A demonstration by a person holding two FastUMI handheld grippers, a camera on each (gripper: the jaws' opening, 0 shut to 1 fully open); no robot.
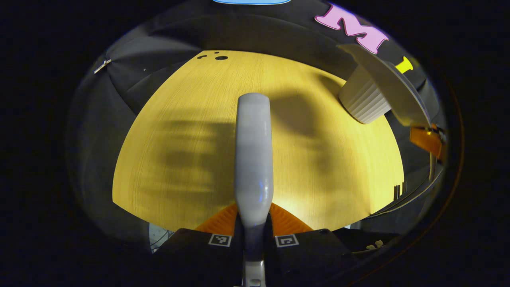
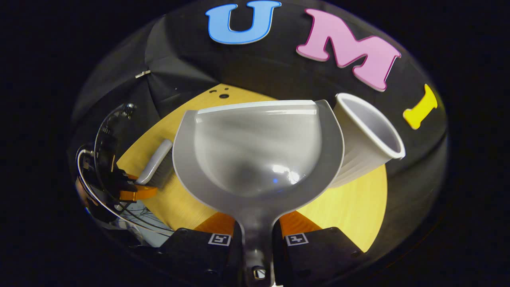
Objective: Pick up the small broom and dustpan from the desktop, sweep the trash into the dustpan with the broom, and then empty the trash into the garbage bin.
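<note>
Dustpan (image 2: 255,155) rim beside bin (image 2: 368,139)

A recording booth, not a home: black cloth wall (image 2: 255,67) closes off the back from 10 to 2 o'clock; 1 bare wooden desktop (image 1: 191,119); loose cables (image 2: 99,187) at 9 o'clock.

right gripper (image 2: 257,239): both fingers clamp the dustpan (image 2: 255,159) handle | dustpan: held above the desktop (image 2: 350,207), pan empty | garbage bin (image 2: 368,139): just right of dustpan, tilted | broom (image 2: 155,163): left of dustpan, in left gripper (image 2: 133,191)
</note>
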